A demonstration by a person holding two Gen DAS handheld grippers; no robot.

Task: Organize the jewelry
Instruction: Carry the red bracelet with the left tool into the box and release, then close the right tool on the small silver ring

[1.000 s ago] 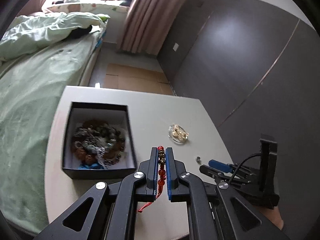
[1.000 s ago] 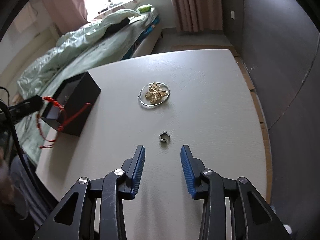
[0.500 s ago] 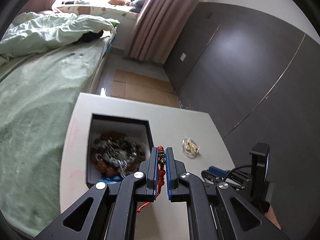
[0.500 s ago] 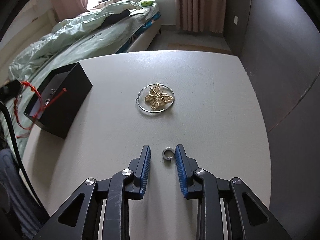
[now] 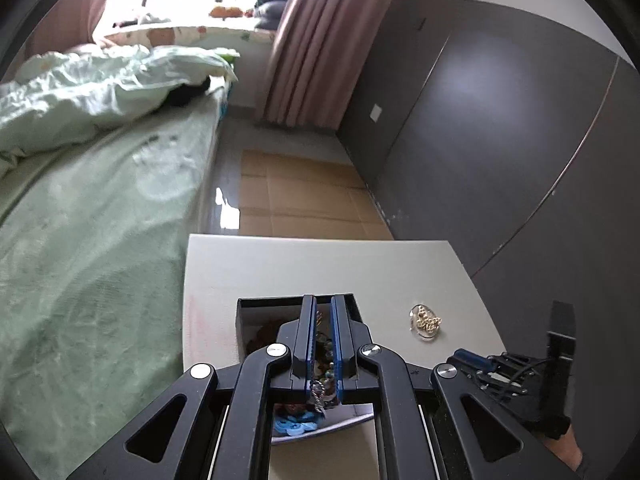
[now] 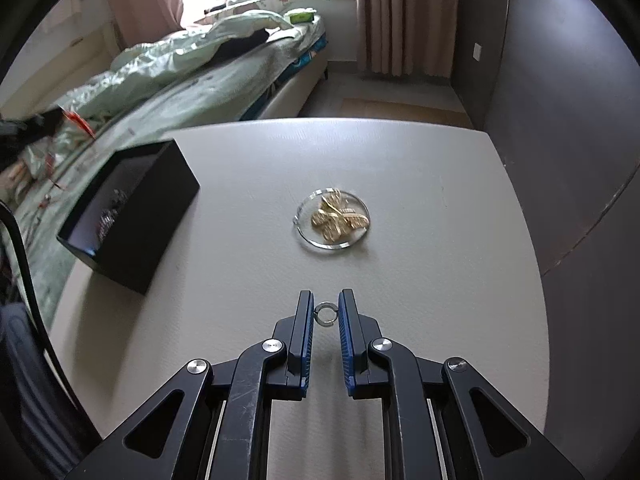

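A bed (image 5: 88, 208) with pale green bedding fills the left of the room, running alongside the pale worktop (image 6: 420, 168). Near the worktop's left edge sits an open black box (image 6: 132, 216), its inside crowded with beaded jewelry (image 5: 320, 364). The left hand-held gripper (image 5: 323, 308) hangs directly over this box, its blue-lined fingers drawn close together with only a narrow gap. Whether anything is pinched there cannot be told from its own camera; from the right wrist view, a blurred red cord (image 6: 78, 120) shows at the far left edge near that gripper. The gripper's body blocks much of the box from above.

Further right, out on the bare worktop, lies a gold butterfly ornament (image 6: 338, 218) inside a thin silver hoop (image 6: 308, 236), well apart from the box. Nearer than that, the right hand-held gripper (image 6: 326, 312) sits low over the worktop, its fingers narrowed around a small silver ring (image 6: 325, 313) that lies between the tips. Contact is unclear. A dark wall (image 5: 500, 140) closes the right side.
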